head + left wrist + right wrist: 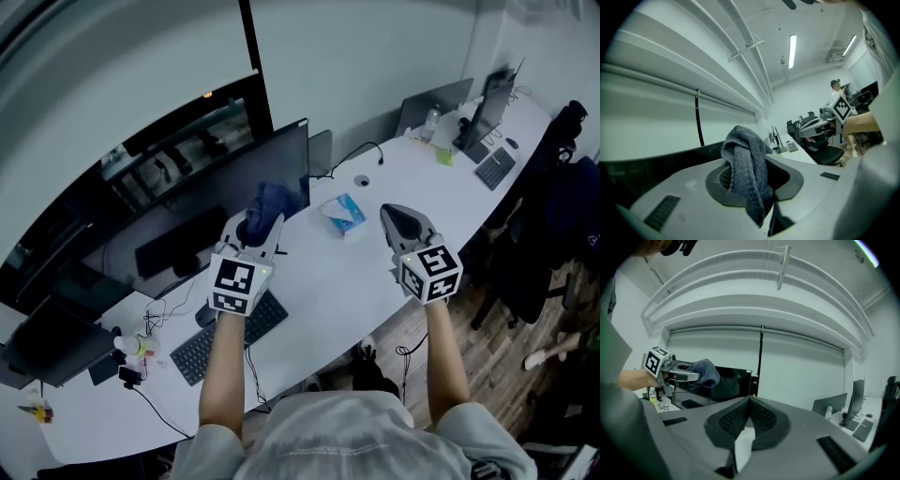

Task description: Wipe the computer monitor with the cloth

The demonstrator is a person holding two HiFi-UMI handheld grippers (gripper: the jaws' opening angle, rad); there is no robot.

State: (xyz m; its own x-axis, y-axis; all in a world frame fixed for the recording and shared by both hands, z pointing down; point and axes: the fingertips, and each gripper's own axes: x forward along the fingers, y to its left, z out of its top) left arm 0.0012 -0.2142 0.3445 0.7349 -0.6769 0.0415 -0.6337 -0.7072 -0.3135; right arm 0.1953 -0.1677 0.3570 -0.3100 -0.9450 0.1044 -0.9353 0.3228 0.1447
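the dark monitor (pixel 202 202) stood at the back of the long white bench (pixel 328 291), its long axis running along the bench's rear edge. it lay straight ahead of the left hand-held gripper (pixel 260 228) and much nearer to it than to the right hand-held gripper (pixel 403 223), which hung off to the side over bare bench, jaws closed on nothing. the left forearm reached forward, jaws aimed at the screen's right end and clamped on the bunched blue-grey cloth (pixel 270 199), just before the glass; contact could not be told.
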